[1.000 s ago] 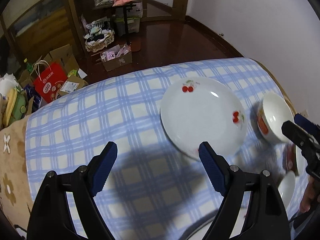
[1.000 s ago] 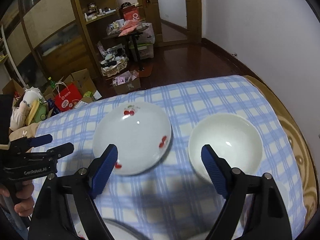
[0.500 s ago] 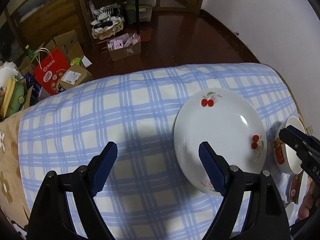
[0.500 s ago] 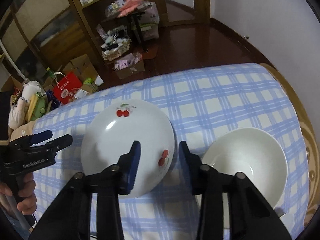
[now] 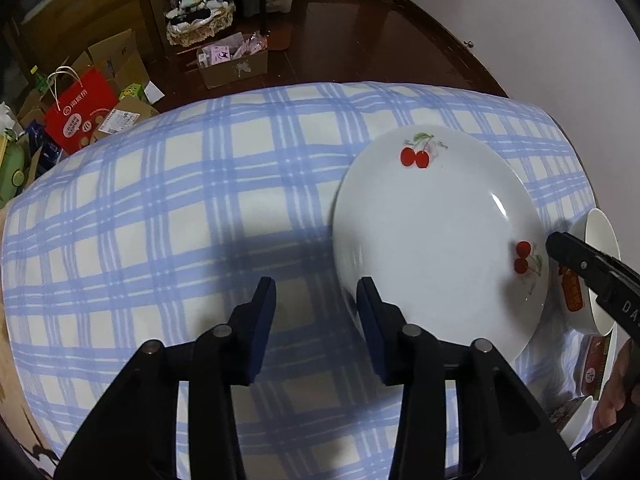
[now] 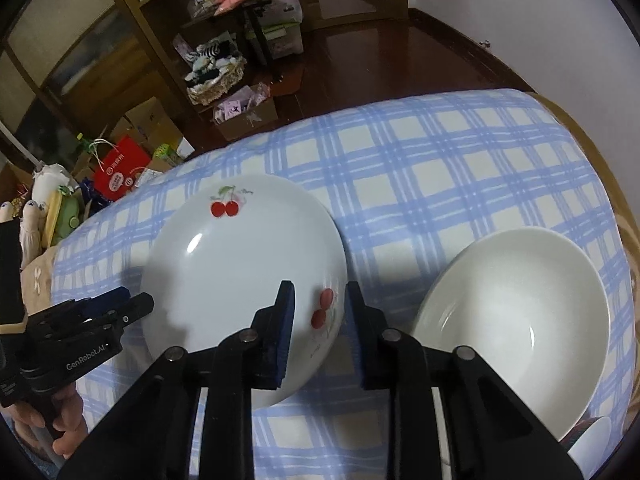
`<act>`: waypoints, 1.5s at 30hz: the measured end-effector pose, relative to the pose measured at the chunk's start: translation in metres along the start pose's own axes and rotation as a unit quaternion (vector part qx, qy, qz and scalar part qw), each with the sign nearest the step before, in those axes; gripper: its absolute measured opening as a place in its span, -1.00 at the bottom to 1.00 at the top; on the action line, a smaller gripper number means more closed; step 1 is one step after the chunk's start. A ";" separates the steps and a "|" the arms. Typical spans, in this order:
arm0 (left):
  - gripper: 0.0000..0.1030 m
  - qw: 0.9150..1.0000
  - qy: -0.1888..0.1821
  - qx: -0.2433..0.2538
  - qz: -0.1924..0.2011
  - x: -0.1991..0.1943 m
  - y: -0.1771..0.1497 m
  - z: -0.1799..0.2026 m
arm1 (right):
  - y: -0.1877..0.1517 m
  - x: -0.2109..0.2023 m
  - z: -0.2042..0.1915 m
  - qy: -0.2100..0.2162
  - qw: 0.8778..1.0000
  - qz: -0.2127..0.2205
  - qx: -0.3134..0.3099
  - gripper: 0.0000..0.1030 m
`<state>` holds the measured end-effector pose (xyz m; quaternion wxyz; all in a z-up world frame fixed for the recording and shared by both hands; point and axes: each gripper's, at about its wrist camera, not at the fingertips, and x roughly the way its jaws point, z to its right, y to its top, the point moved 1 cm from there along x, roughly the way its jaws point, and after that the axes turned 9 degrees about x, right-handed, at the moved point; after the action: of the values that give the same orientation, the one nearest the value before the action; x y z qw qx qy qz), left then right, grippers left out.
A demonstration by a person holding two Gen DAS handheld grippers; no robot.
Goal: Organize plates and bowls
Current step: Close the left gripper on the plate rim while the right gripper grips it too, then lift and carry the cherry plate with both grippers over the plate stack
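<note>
A white plate with red cherries (image 5: 436,236) lies on the blue checked cloth; it also shows in the right wrist view (image 6: 240,276). My left gripper (image 5: 316,312) hovers at the plate's left rim, jaws partly closed with a gap, holding nothing. My right gripper (image 6: 320,312) sits over the plate's right rim with the rim between its narrowed jaws; I cannot tell if the pads touch it. A large white bowl (image 6: 516,320) stands right of the plate, and shows in the left wrist view (image 5: 600,264).
The checked cloth (image 6: 440,160) covers the table, which ends at a dark wood floor (image 6: 380,56) with boxes, a red bag (image 5: 78,110) and shelves beyond. More small dishes (image 5: 580,420) sit at the table's right corner. A white wall (image 6: 540,12) is on the right.
Both grippers' jaws have narrowed from wide open. Both moved closer to the cherry plate, the right one now straddling its right rim, the left one at its left rim.
</note>
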<state>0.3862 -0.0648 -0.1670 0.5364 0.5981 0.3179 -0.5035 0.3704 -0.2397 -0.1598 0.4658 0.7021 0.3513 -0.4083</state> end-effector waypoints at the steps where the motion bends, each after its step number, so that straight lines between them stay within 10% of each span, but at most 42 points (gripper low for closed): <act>1: -0.25 1.000 0.001 0.001 0.001 0.001 0.000 0.001 | 0.000 0.001 0.000 -0.006 1.000 0.000 -0.003 -0.49; 9: -0.68 1.000 0.005 0.009 0.024 0.009 0.001 0.016 | -0.004 0.015 -0.006 -0.026 0.999 -0.009 -0.030 -0.45; 18: -0.74 0.998 -0.013 0.033 0.044 0.005 -0.002 0.012 | -0.009 0.019 -0.003 -0.041 0.999 -0.002 -0.019 -0.84; 45: -0.78 0.997 -0.068 0.004 0.038 -0.057 -0.050 -0.004 | -0.065 -0.058 -0.004 0.012 1.000 0.018 0.000 -0.85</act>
<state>0.3247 -0.0403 -0.1292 0.5732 0.5760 0.2561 -0.5235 0.2901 -0.2219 -0.1301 0.4690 0.7131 0.3444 -0.3910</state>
